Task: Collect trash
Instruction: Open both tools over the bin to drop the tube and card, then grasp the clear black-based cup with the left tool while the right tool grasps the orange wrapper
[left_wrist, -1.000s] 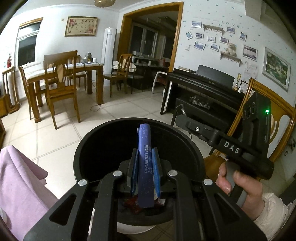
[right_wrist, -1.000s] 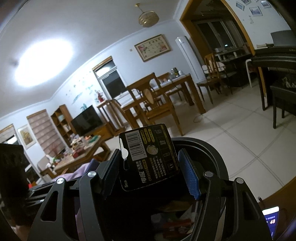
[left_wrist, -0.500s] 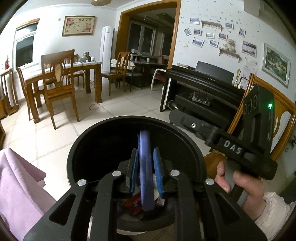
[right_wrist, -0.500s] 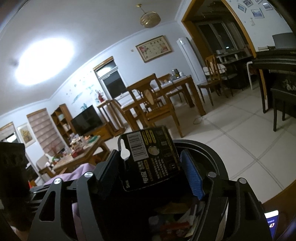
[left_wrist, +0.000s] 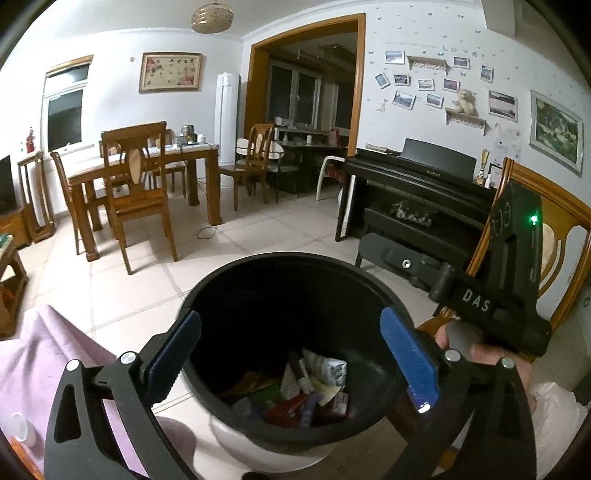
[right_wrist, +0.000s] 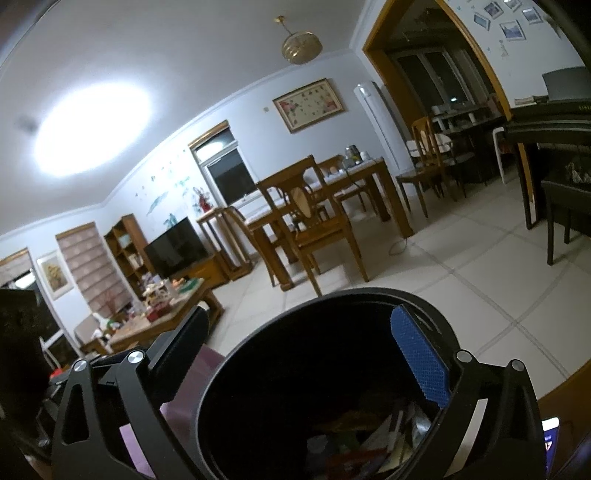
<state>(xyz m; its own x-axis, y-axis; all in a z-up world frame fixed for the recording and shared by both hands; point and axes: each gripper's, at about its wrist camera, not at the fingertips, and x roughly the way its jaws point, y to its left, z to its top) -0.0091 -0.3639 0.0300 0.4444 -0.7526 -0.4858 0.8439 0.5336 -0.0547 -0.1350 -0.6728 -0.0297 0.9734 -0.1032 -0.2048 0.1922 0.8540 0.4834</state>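
A black bin (left_wrist: 280, 258) with a white base stands on the tile floor below both tools. Mixed wrappers and packets (left_wrist: 303, 391) lie at its bottom. My left gripper (left_wrist: 291, 354) hangs over the bin's mouth. Its jaws are opening and wide apart, with nothing between the blue pads (left_wrist: 410, 362). In the right wrist view my right gripper (right_wrist: 299, 358) hovers over the same bin (right_wrist: 369, 293). Its jaws are opening too and hold nothing, and litter (right_wrist: 376, 439) shows below them. A hand (left_wrist: 484, 350) grips the right tool's handle beside the bin.
A purple cloth (left_wrist: 44, 362) lies left of the bin. A wooden chair (left_wrist: 565, 221) stands close on the right, with a black piano (left_wrist: 424, 184) behind it. A dining table with chairs (left_wrist: 147, 166) and a cluttered coffee table (right_wrist: 159, 317) stand farther off across the tiles.
Both pairs of jaws have spread wide. The blue probiotics sachet is gone from the left jaws and the black battery card from the right jaws. The left view has risen slightly.
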